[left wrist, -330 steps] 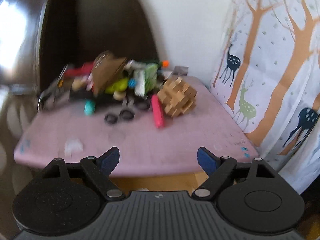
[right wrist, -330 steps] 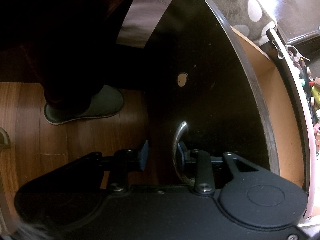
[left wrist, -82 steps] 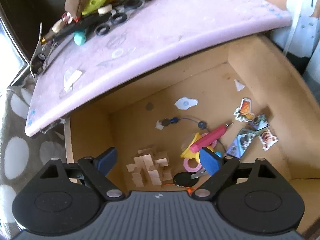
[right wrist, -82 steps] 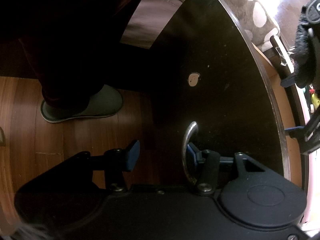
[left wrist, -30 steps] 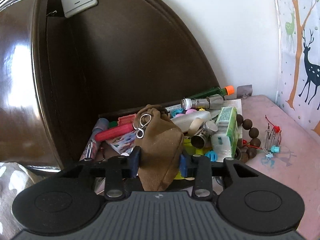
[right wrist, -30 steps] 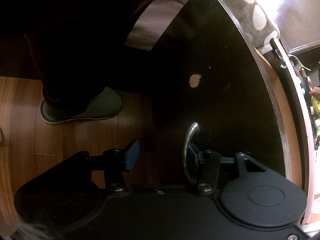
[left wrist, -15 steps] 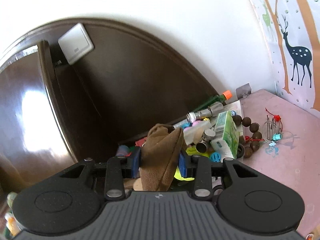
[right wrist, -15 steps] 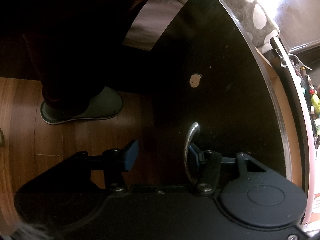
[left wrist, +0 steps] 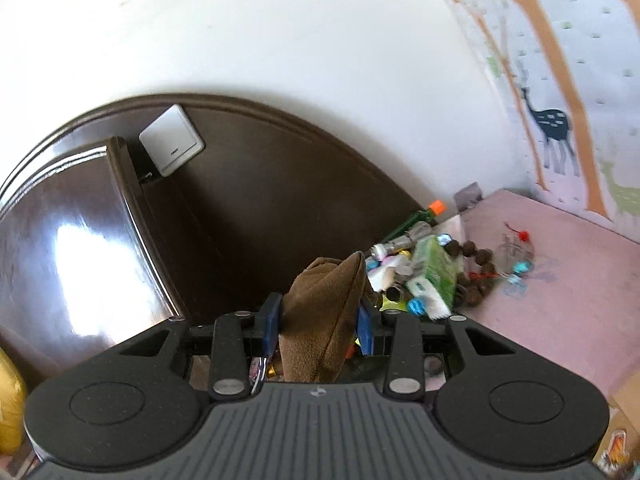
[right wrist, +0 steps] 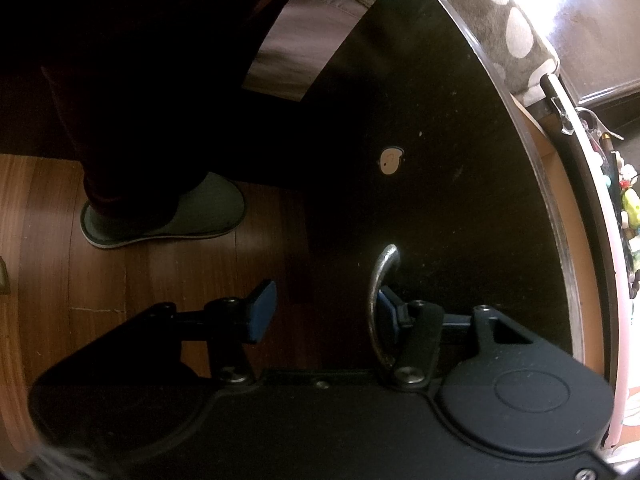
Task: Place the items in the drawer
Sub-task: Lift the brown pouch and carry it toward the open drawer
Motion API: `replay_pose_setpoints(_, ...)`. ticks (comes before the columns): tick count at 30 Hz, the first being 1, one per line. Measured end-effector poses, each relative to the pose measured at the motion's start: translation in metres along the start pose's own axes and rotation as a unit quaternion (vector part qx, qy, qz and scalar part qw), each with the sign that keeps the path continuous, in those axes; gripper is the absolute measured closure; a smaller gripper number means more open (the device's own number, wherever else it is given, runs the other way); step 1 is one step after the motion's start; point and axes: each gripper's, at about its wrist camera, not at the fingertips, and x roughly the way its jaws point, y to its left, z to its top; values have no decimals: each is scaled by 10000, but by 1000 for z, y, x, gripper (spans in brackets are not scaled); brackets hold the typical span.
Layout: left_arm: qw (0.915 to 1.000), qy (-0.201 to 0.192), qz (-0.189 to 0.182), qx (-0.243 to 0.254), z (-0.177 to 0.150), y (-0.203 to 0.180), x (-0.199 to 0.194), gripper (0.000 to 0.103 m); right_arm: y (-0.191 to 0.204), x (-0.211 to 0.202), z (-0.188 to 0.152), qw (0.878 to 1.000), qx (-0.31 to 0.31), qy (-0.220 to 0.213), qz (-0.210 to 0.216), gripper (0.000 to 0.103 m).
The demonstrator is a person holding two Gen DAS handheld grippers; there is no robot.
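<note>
Left gripper [left wrist: 319, 324]: jaws clenched on a brown cloth pouch [left wrist: 325, 312], one blue pad on each flank. The pouch stands upright between them, its top above the pads, its lower part hanging below.

Ahead and to the right of the left jaws: a heap of small items on the pink table [left wrist: 568, 292]. Nearest the right pad are a green-and-white packet [left wrist: 434, 276] and a small blue piece [left wrist: 416, 305]; beyond them a string of dark brown beads [left wrist: 472, 260] and a green tube with orange cap [left wrist: 420, 216]. Image blurred; finer identities unclear.

Behind the left jaws: dark wooden headboard [left wrist: 256, 208] carrying a white switch plate [left wrist: 171, 145].

Right gripper [right wrist: 320, 308]: jaws released, spread wide. The right pad sits behind the curved metal handle [right wrist: 380, 292] of the dark drawer front [right wrist: 432, 168], hooked on it; the left pad hangs free over the wooden floor [right wrist: 52, 240]. The drawer [right wrist: 546, 136] stands pulled out, tan interior showing as a strip right of the jaws. A grey slipper [right wrist: 180, 216] is well to the left.
</note>
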Motion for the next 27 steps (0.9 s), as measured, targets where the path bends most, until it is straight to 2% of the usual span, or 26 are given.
replay_pose_setpoints(5,9998,10,-166,121,-15,-8,-31,67,0,0,0,10000,0,3,-3,48)
replay_pose_setpoints(9,9993,133,-299,167,-30,-13,-40,67,0,-1,-2,10000,-9,-7,4,48)
replay_pose_setpoints(22,9995,216,-208,-125,-45,0,-67,67,-1,1,-2,10000,-6,10,11,46)
replay_pose_setpoints(27,9992,199,-325,-138,-48,-3,-85,67,-1,2,-2,10000,-12,11,9,46)
